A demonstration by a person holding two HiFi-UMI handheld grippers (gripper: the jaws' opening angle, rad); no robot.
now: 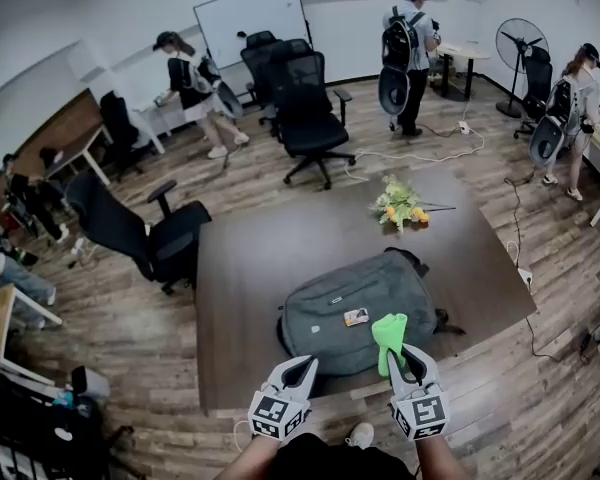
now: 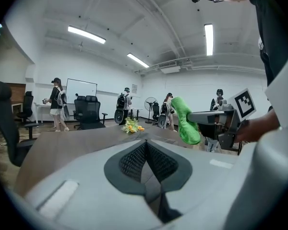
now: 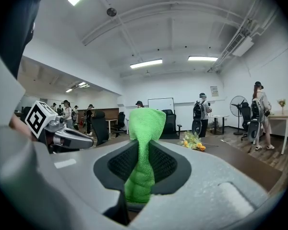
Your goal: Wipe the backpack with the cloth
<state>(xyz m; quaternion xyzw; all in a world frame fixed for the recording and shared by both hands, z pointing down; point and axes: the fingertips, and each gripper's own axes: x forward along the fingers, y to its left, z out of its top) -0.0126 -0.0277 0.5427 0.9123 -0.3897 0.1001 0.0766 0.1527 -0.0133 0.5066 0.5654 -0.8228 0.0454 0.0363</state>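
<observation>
1. Soft grey fabric backpack: lies flat on the dark brown rectangular table, toward the table's 6 o'clock edge. Both grippers cover its near rim. A black strap trails off at its 3 o'clock side. A small pale card lies on its top panel; the print is too small to read.

2. Bright green terry cloth: pinched in the right gripper, over the backpack's 5 o'clock corner. The jaws are closed to a narrow gap around a bunched fold. The free end stands up past the jaw tips, and the clamped end runs down out of sight into the jaw throat. Whether the cloth touches the backpack cannot be told.

3. Left gripper: at the backpack's 6 o'clock edge, just beside the right gripper. The jaws are drawn together tip to tip with nothing between them. Contact with the backpack cannot be told.

4. Both gripper views: each gripper's own grey body fills the lower half and covers whatever lies below it.

5. Bunch of yellow flowers with green leaves: on the table at 1 o'clock, well apart from the backpack.

6. Black wheeled office chairs: one at the table's 9 o'clock, one at 12 o'clock.

7. Persons wearing packs: standing at the far walls, detail small. The holder's arms are cut off at the bottom edge.
</observation>
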